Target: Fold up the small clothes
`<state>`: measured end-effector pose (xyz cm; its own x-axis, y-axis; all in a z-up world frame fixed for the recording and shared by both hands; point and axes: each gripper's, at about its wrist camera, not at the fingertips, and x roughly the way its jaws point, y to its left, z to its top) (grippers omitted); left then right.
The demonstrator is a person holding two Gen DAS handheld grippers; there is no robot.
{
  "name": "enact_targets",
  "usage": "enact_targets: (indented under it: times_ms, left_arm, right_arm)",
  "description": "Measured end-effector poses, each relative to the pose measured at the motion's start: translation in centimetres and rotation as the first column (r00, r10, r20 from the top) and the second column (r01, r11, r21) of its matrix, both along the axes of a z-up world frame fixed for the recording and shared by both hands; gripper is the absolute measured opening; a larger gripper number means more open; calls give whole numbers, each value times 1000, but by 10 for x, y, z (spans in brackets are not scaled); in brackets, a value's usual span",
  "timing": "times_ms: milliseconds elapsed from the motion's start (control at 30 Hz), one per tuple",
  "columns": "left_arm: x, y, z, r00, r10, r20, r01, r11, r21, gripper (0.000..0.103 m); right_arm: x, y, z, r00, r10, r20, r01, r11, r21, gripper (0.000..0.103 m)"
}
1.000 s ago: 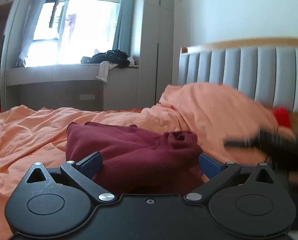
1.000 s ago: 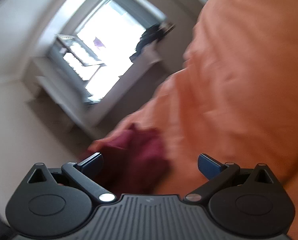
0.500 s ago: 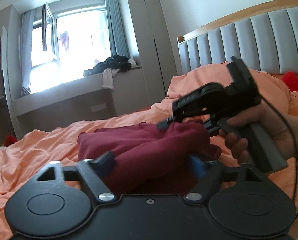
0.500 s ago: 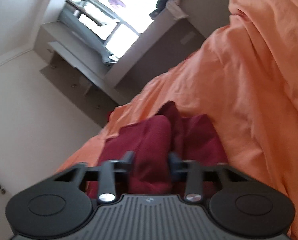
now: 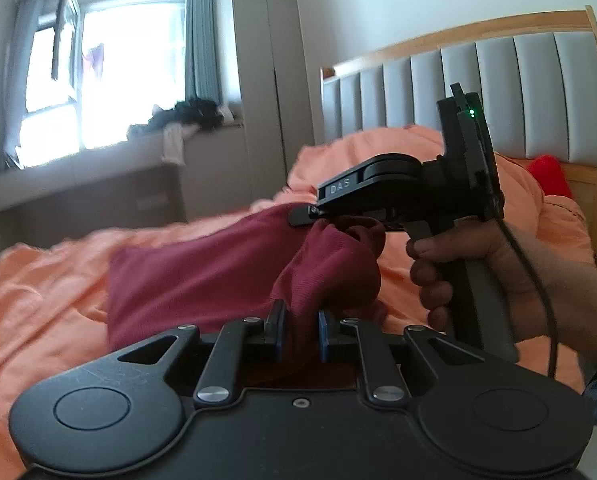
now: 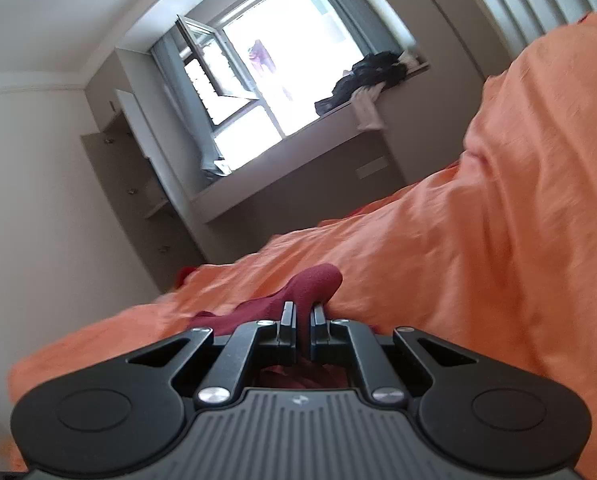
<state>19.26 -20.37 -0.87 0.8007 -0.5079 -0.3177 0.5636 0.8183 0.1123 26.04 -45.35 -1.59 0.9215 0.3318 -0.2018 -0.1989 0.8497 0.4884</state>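
Orange bedsheet (image 5: 50,280), grey headboard (image 5: 498,92), window (image 5: 110,80).

Bed (image 5: 38,280) under rumpled orange sheet (image 6: 498,240); maroon garment (image 5: 202,272) lies on it — red item (image 5: 548,174) near headboard.

A small dark-red knit garment (image 5: 202,276) of fine ribbed cloth lies on the orange bedsheet (image 5: 38,280), rumpled rather than flat. Its far end rests spread on the sheet, toward the window side. Its near end is lifted clear of the sheet and bunched into two gathered folds, one higher than the other, with the cloth sagging between them.
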Motion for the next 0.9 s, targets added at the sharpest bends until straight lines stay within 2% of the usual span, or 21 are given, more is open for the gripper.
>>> enact_targets:
  times_ms: [67, 200, 367, 433, 500, 600, 633, 667, 733, 767, 800, 867, 900]
  left_arm:
    - [8, -5, -3, 998, -7, -55, 7, 1000, -4, 17]
    - [9, -5, -11, 997, -14, -77, 15, 1000, 11, 21]
    - [11, 11, -8, 989, -45, -138, 32, 995, -95, 27]
    - [7, 18, -5, 989, -57, -140, 37, 990, -138, 33]
    - [1, 25, -1, 991, -53, -121, 31, 984, -178, 48]
    - [-4, 37, 4, 993, -41, -107, 14, 969, -246, 63]
    - [-5, 41, 5, 994, -31, -109, 1, 963, -270, 64]
    - [-4, 44, 7, 994, -21, -111, -12, 957, -289, 65]
    - [-3, 53, 9, 994, 14, -109, -49, 943, -328, 71]
    - [-3, 56, 10, 994, 33, -105, -67, 938, -341, 79]
    - [-4, 60, 11, 993, 66, -99, -97, 930, -354, 86]
    - [-3, 68, 13, 987, 133, -95, -160, 911, -379, 91]
    - [-2, 73, 14, 982, 156, -102, -184, 901, -394, 92]
  right_arm:
    - [4, 0, -7, 999, -27, -25, 26, 999, -27, 7]
    - [10, 1, -32, 995, -27, -101, 25, 999, -24, 7]
    - [6, 9, -39, 995, -28, -98, 23, 998, -52, 7]
    - [7, 8, -40, 994, -26, -104, 21, 999, -48, 7]
    - [10, 8, -41, 994, -30, -102, 26, 999, -46, 8]
    - [9, 8, -40, 995, -34, -91, 29, 998, -51, 10]
    - [8, 9, -40, 995, -42, -92, 37, 997, -62, 15]
    - [6, 9, -39, 994, -56, -92, 49, 996, -76, 25]
    - [-1, 10, -39, 993, -81, -84, 73, 993, -96, 34]
    - [-5, 8, -38, 993, -88, -80, 80, 992, -100, 42]
    - [-10, 6, -38, 994, -90, -70, 83, 992, -92, 47]
    - [-21, -1, -39, 996, -79, -38, 78, 996, -31, 70]
    - [-25, -5, -39, 997, -71, -28, 71, 997, 2, 74]
